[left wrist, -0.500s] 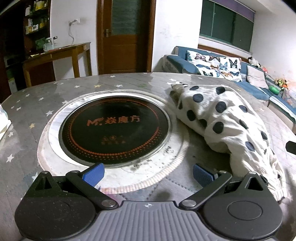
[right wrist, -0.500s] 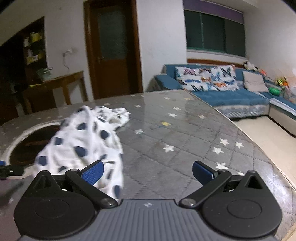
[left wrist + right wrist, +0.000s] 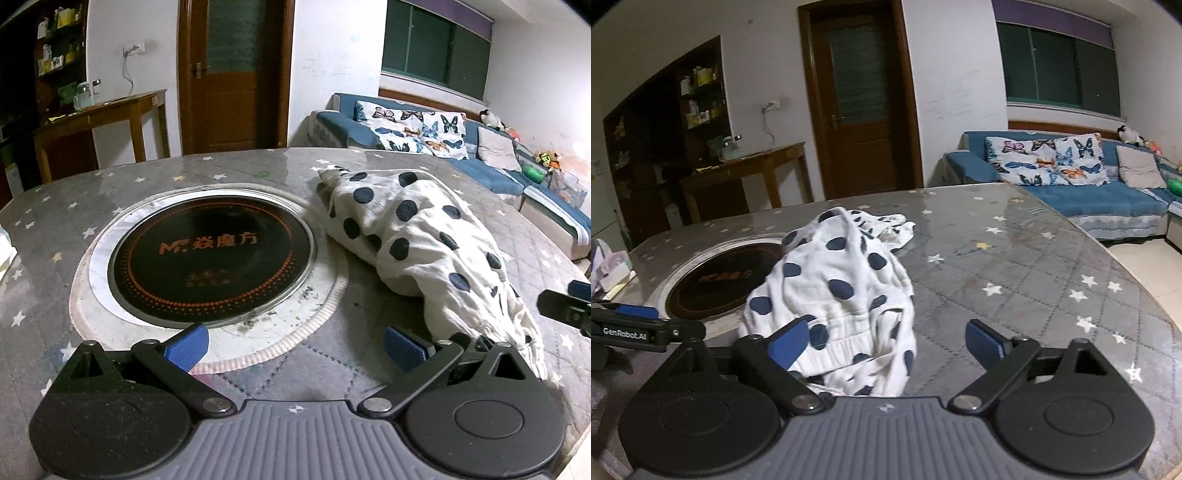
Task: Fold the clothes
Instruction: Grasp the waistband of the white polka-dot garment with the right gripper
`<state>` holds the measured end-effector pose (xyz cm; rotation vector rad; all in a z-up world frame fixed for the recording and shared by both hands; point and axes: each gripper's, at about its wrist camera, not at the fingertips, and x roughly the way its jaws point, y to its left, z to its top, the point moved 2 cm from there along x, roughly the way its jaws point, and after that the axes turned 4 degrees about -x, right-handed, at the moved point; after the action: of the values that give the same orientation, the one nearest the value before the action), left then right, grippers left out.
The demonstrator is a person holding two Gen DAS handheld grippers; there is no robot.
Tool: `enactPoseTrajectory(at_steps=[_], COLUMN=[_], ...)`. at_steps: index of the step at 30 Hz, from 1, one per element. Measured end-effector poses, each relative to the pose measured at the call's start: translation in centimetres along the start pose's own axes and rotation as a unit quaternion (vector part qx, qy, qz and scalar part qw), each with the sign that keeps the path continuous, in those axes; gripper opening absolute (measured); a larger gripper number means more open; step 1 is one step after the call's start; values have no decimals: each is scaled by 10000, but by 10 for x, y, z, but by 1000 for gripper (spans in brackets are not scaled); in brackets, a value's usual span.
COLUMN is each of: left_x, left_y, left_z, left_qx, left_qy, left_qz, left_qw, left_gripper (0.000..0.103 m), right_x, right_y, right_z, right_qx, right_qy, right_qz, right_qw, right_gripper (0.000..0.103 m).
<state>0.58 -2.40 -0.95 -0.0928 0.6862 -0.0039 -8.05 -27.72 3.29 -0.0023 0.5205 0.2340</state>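
A round table under a grey star-print quilted cover is filling most of both views, its far rim curving in front of a wooden door and its right rim dropping off toward a blue sofa. Set into the table's middle, a black round cooktop is sitting inside a pale ring. The broad stretch of cover right of the cloth is lying bare out to the table's edge.

The polka-dot garment, white with dark blue dots, is lying crumpled in a long heap just right of the cooktop, its left edge meeting the pale ring and its near end trailing toward the table's near edge. In the right wrist view the same garment is running from the cooktop's rim down under the gripper's left finger.

The left gripper is hovering low over the near edge of the pale ring, fingers spread wide and holding nothing; the garment's near end is lying just beside its right finger. The right gripper is likewise spread wide and empty, its left pad showing over the garment's ribbed hem; whether it is touching cannot be told. The left gripper's tip is showing at the left border.
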Motion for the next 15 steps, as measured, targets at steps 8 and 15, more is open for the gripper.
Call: enactPoseTrajectory(at_steps=[8,15], left_x=[-1,4], left_y=[-8,-8], left_z=[0,7], left_qx=[49,139], left_qy=[11,95], left_qz=[-33,-62], left_qw=[10000,9998], left_gripper=[103,103], right_x=[5,14], right_y=[2,1], right_z=[4,11], right_qx=[1,-33], right_qy=[157,282], right_qz=[246,417], right_qw=[9996,9987], right_gripper=[82,74])
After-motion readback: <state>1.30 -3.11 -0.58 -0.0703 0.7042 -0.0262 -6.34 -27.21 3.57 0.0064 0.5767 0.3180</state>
